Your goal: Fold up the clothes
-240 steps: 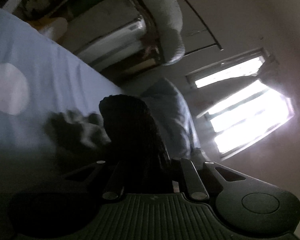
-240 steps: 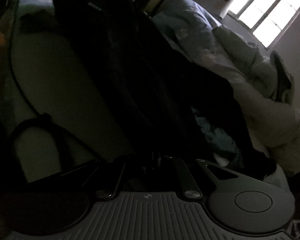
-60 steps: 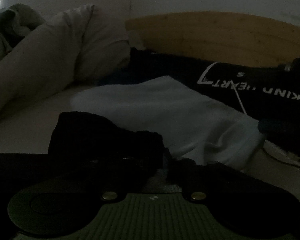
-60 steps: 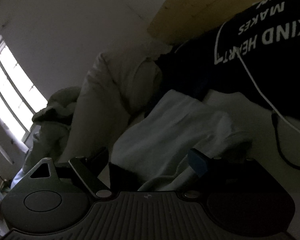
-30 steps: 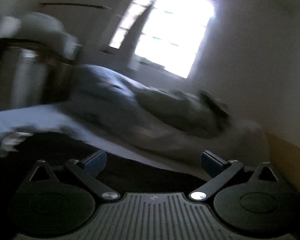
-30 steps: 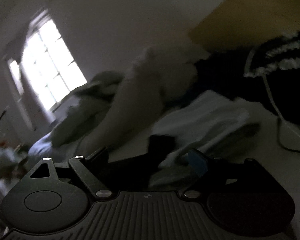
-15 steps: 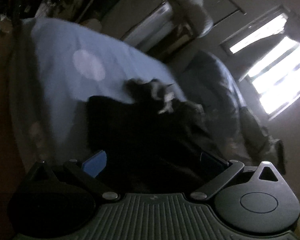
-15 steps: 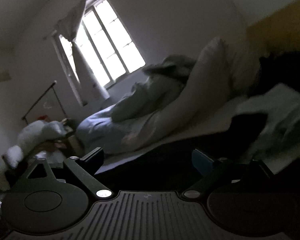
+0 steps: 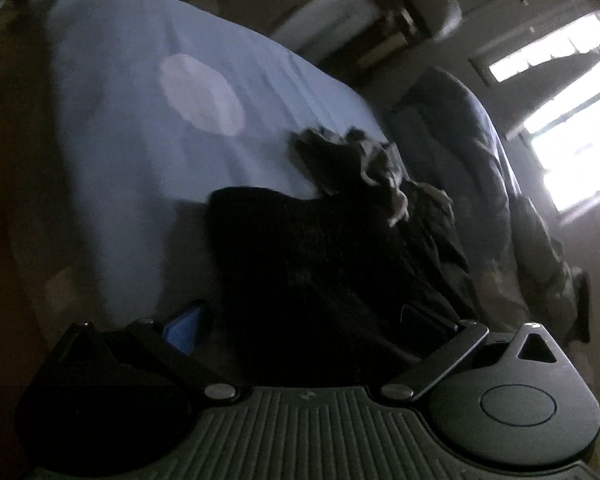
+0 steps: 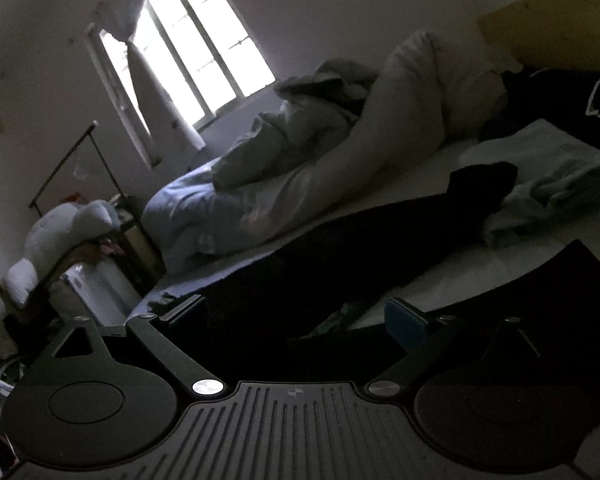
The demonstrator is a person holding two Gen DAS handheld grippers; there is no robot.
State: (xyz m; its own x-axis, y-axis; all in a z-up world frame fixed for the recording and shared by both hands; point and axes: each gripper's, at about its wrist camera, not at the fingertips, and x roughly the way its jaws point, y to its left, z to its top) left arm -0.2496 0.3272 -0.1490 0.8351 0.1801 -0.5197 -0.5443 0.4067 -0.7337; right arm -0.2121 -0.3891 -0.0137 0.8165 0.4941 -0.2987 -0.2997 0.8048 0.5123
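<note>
A long black garment (image 10: 360, 240) lies stretched across the bed, its far end (image 10: 480, 184) resting against a folded white garment (image 10: 548, 168). In the left wrist view the same black garment (image 9: 308, 264) fills the space between the wide-apart fingers of my left gripper (image 9: 304, 324); the pads do not press on it. A dark ruffled garment (image 9: 352, 164) lies just beyond it. My right gripper (image 10: 294, 316) stands open low over the black cloth, its blue pad (image 10: 404, 324) free of it.
The light blue sheet (image 9: 148, 120) with a pale round patch covers the bed. A crumpled duvet (image 10: 260, 184) and pillow (image 10: 420, 100) lie along the window side. A black printed shirt (image 10: 572, 96) rests by the wooden headboard (image 10: 560, 28). A radiator (image 10: 84, 284) stands past the bed's foot.
Both views have swung away from the headboard. The left gripper has rolled and dropped close to the black garment. The right gripper, earlier low by the white garment, now looks along the bed toward the window.
</note>
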